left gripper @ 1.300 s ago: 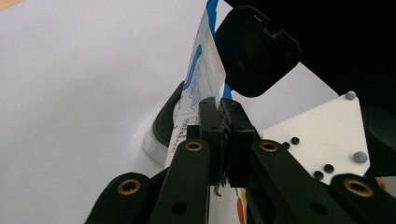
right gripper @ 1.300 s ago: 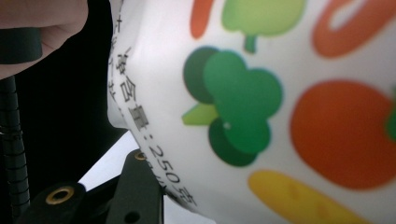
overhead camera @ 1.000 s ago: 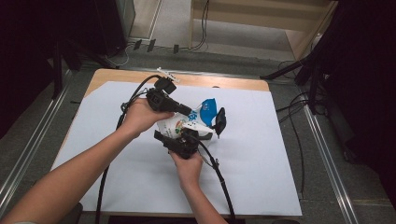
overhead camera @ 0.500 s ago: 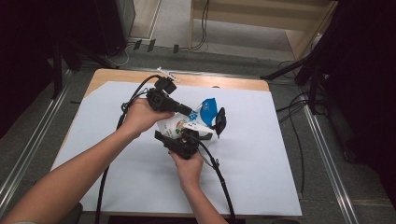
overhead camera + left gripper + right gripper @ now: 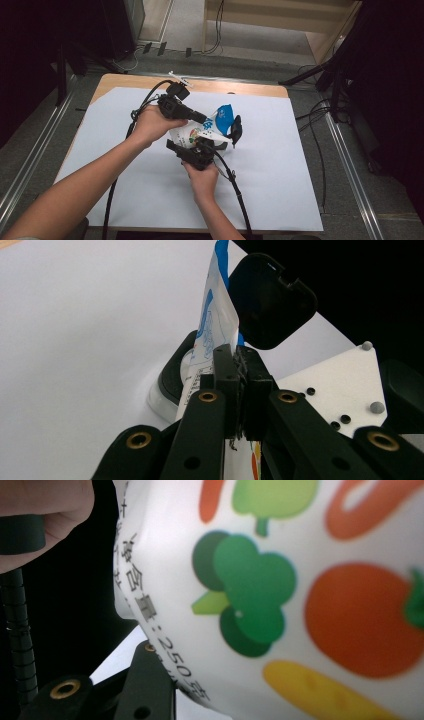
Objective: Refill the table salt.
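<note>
One pouch [image 5: 207, 129], two grippers, one black lidded container [image 5: 234, 131]. At frame centre of the high view, the pouch lies on the white sheet [image 5: 280, 180], its long axis running from lower left to its blue top at upper right. It is glossy soft film, white, printed with broccoli, tomato and orange shapes. Your left gripper [image 5: 239, 371] is clamped together on the pouch's thin side seam. Your right gripper [image 5: 202, 148] is closed on the pouch's bulging lower body.
</note>
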Action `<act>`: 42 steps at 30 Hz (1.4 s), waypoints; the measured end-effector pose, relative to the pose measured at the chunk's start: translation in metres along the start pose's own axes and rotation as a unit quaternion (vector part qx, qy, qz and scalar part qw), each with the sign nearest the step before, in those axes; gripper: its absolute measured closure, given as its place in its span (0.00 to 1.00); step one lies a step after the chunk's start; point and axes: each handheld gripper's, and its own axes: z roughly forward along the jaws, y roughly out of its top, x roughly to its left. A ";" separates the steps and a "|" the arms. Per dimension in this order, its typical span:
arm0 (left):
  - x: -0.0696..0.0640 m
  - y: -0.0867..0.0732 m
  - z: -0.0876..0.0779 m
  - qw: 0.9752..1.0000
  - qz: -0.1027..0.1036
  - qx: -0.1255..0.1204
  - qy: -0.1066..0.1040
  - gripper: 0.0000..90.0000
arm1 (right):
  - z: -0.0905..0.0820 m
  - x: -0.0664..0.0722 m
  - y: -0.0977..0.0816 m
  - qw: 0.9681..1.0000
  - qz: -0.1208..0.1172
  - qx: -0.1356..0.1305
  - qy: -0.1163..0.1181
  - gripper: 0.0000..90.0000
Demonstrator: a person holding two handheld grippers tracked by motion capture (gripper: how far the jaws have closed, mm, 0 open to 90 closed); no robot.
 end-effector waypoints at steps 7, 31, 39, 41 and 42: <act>-0.001 0.000 -0.001 1.000 0.002 -0.001 0.000 1.00 | 0.000 0.001 0.001 1.000 -0.004 -0.002 0.002 0.69; 0.001 0.000 -0.004 1.000 -0.004 -0.003 0.000 1.00 | 0.002 0.002 0.002 1.000 0.007 -0.001 0.006 0.69; 0.001 0.000 -0.004 1.000 -0.009 -0.004 -0.004 1.00 | 0.002 0.002 0.001 1.000 0.003 -0.003 0.006 0.69; 0.001 0.001 -0.004 1.000 -0.008 -0.005 -0.002 1.00 | 0.002 0.002 0.001 1.000 0.003 -0.003 0.006 0.69; 0.001 0.001 -0.004 1.000 -0.008 -0.004 -0.002 1.00 | 0.002 0.002 0.001 1.000 0.003 -0.003 0.006 0.69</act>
